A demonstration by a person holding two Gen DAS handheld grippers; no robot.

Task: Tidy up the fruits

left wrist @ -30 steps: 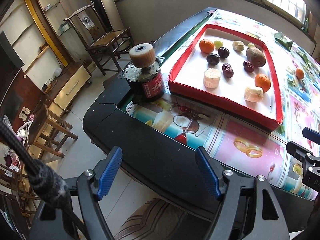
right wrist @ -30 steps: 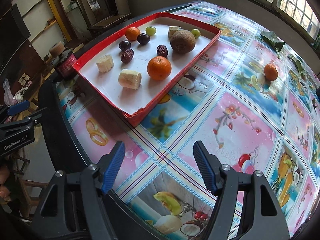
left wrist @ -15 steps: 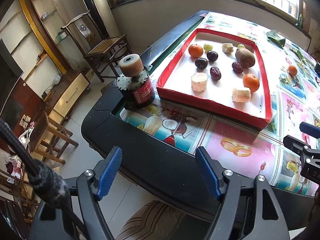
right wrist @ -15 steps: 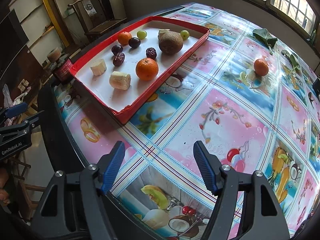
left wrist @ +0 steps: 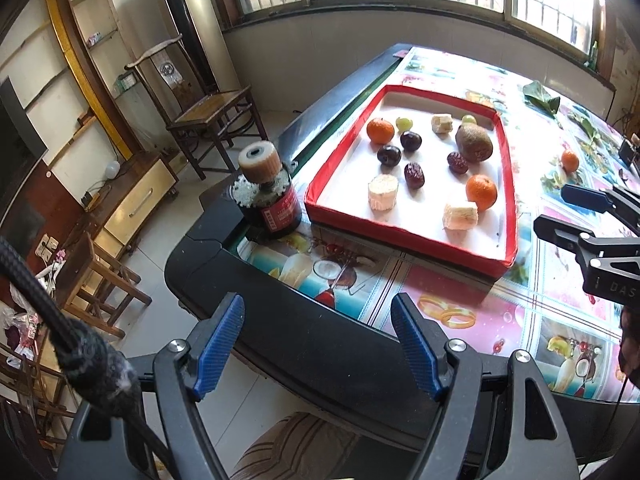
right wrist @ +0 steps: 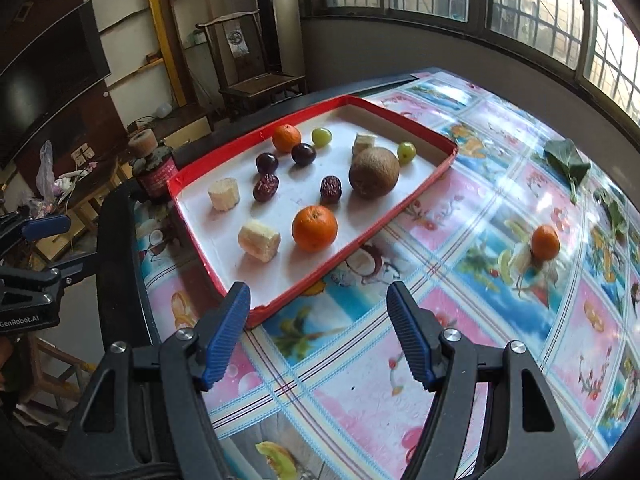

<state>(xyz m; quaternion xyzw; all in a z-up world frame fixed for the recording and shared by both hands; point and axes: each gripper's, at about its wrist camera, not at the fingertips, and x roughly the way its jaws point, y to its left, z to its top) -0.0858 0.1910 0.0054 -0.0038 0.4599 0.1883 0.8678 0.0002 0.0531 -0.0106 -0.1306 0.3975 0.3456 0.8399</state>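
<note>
A red-rimmed white tray [left wrist: 408,236] [right wrist: 404,200] lies on the table and holds two oranges, a kiwi [right wrist: 374,174], green grapes, dark plums, red dates and banana pieces. One orange [right wrist: 545,242] [left wrist: 569,160] lies loose on the tablecloth to the right of the tray. My left gripper [left wrist: 318,348] is open and empty, off the table's near-left edge. My right gripper [right wrist: 318,336] is open and empty above the tablecloth, just in front of the tray's near corner.
A dark jar with a tan lid [left wrist: 268,196] [right wrist: 154,168] stands at the table's left corner beside the tray. Green leaves [right wrist: 568,164] lie at the far right. A wooden chair [left wrist: 204,108], a cabinet and stools stand on the floor to the left.
Both grippers have drawn back and tilted up, so the tray looks farther away and more of the room and windows shows. Both stay open. No fruit has moved.
</note>
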